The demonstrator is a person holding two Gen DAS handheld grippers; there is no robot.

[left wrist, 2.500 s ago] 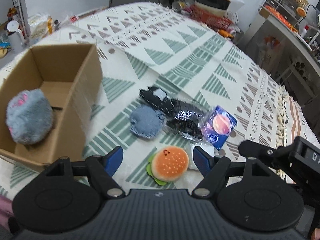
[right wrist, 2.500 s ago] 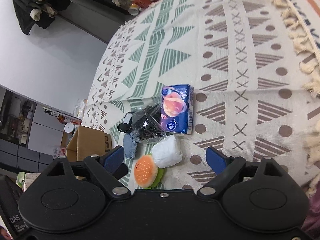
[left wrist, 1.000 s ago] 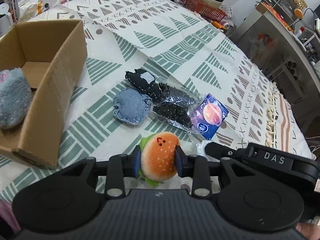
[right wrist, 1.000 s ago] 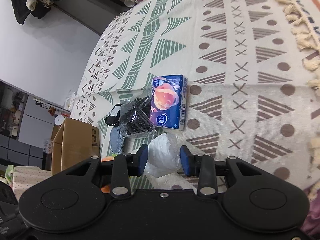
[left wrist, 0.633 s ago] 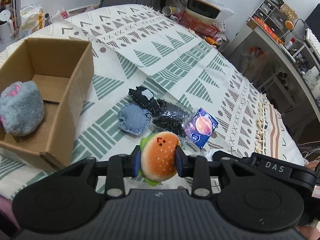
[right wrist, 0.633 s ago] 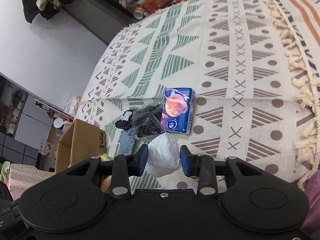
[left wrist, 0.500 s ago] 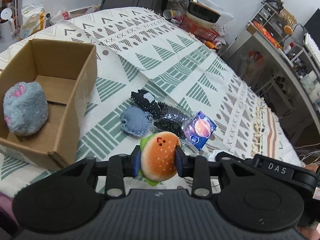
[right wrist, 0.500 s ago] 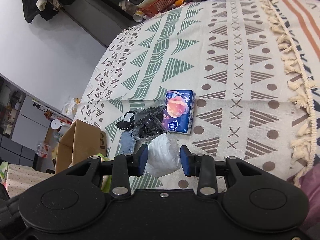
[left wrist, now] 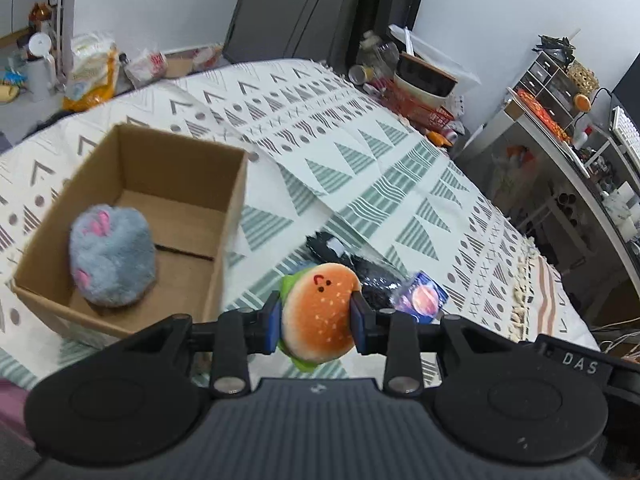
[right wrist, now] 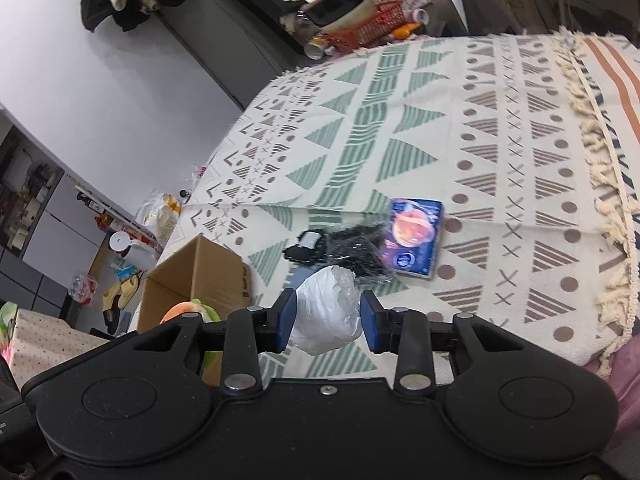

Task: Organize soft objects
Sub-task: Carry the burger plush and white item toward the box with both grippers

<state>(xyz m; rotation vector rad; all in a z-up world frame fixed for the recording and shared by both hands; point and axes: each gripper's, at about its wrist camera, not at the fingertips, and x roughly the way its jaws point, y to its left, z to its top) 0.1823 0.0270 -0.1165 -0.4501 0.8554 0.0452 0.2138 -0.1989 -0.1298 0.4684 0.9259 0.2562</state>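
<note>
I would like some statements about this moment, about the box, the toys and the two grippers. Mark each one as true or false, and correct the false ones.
1. The left gripper holds a burger plush. True.
2. The cardboard box is empty. False: a grey fluffy toy lies inside it.
3. The right gripper holds a white bundle wrapped in plastic. True.
4. The blue packet with a planet picture is in the box. False: it lies on the patterned cloth, beside a black crinkly bag.
5. The burger plush is already inside the box. False: it is in the air, between the jaws.
</note>
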